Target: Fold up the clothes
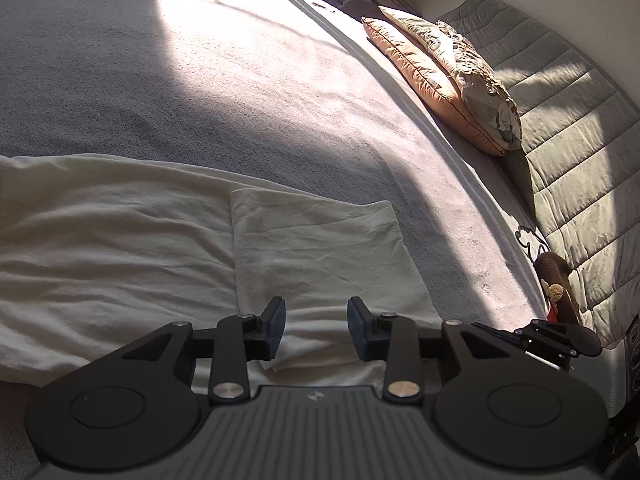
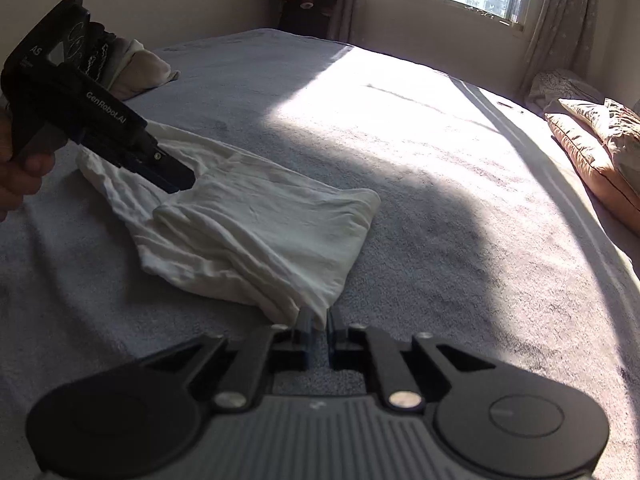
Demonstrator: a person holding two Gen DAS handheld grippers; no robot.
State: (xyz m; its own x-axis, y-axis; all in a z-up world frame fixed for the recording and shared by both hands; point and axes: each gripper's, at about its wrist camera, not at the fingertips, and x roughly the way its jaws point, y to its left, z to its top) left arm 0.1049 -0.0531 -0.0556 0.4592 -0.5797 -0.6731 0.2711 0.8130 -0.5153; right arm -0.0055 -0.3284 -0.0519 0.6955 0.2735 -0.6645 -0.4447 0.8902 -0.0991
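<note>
Sunlit grey bed (image 2: pixel 400 128) holds a white garment (image 2: pixel 256 240), partly folded, its long axis running away leftward from the right gripper (image 2: pixel 316 330), which pinches its near corner. Left gripper (image 1: pixel 316 328) hovers over a folded flap, jaws wide apart, seemingly holding nothing.

The garment (image 2: pixel 256 236) was off-white, plain and without any print. The bed cover (image 1: pixel 192 92) under it was pale grey, with a bright white band where sun fell on it. One pillow (image 1: pixel 416 76) was peach-orange with a dark edge line; the other (image 1: pixel 472 76) was beige with a faded print (the motif was unclear). The quilted headboard (image 1: pixel 576 168) was olive-grey. Both grippers (image 1: pixel 316 330) (image 2: pixel 318 334) were black, with dark blue pads.
</note>
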